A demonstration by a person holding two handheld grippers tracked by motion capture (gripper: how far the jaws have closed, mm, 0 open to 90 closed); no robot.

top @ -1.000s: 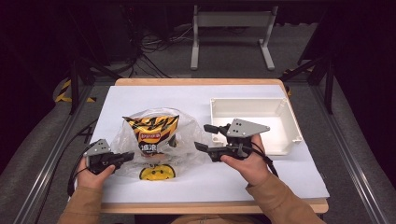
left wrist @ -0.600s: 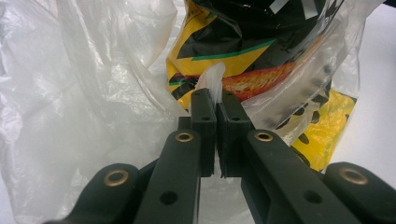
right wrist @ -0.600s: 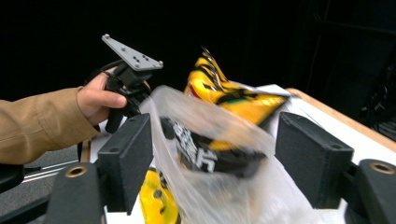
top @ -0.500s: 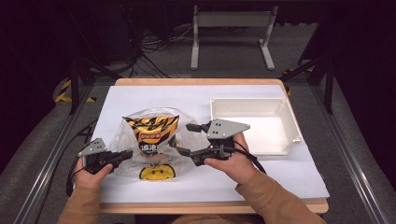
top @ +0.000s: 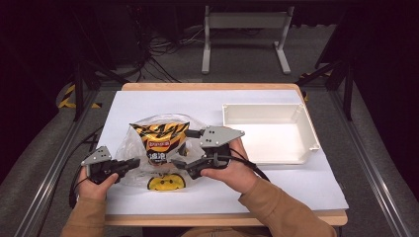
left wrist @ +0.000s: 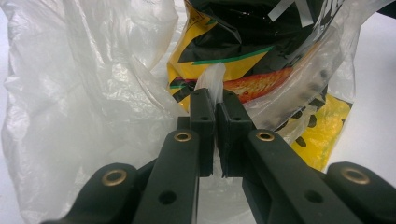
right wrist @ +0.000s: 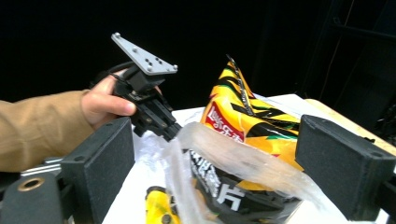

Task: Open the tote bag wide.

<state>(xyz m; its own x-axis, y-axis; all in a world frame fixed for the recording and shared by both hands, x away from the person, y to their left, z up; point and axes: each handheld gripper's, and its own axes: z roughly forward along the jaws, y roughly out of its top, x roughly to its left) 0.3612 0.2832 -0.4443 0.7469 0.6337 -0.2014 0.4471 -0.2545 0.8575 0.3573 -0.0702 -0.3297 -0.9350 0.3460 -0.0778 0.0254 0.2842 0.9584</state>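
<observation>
A yellow and black chip bag [top: 159, 138] stands partly inside a clear plastic bag [top: 129, 148] printed with a yellow smiley face, on the white table cover. My left gripper [top: 132, 165] is shut on a fold of the plastic bag's left edge. In the left gripper view that gripper [left wrist: 215, 99] pinches the clear film [left wrist: 93, 93] in front of the chip bag [left wrist: 243, 46]. My right gripper [top: 184, 148] is open at the bag's right side. In the right gripper view its pads [right wrist: 107, 158] stand wide apart, with the plastic bag's rim [right wrist: 233, 161] and the chip bag [right wrist: 247, 116] between them.
A white empty tray [top: 310, 129] sits on the table's right side, just beyond the right hand. The white cover [top: 163, 101] has free room behind the bag. The wooden table edge [top: 222, 217] runs along the front. Dark floor with cables and stands surrounds the table.
My right gripper has moved left from beside the tray to the bag's right edge, staying open. My left gripper has kept its hold on the plastic bag.
</observation>
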